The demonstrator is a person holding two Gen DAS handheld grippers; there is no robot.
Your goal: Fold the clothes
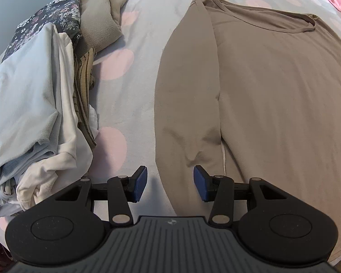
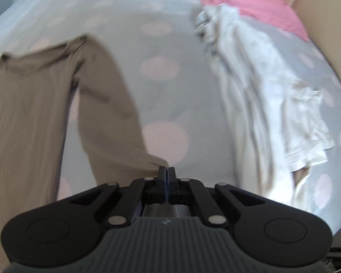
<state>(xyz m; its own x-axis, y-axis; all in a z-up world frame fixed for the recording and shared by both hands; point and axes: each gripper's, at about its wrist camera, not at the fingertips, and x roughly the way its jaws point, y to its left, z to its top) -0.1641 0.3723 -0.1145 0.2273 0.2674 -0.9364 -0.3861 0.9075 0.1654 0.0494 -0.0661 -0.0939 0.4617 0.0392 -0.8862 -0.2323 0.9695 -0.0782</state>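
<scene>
A taupe long-sleeved top lies flat on the bed, neckline at the far end, its left sleeve lying along the body. My left gripper is open and empty, hovering over the lower end of that sleeve. In the right wrist view the same top is at the left, and its right sleeve runs down to my right gripper, which is shut on the sleeve's cuff. This view is blurred.
The bed sheet is grey with pink dots. A pile of clothes sits at the left, with a floral piece and a beige piece. A crumpled white garment lies at the right, near a pink pillow and a cardboard box.
</scene>
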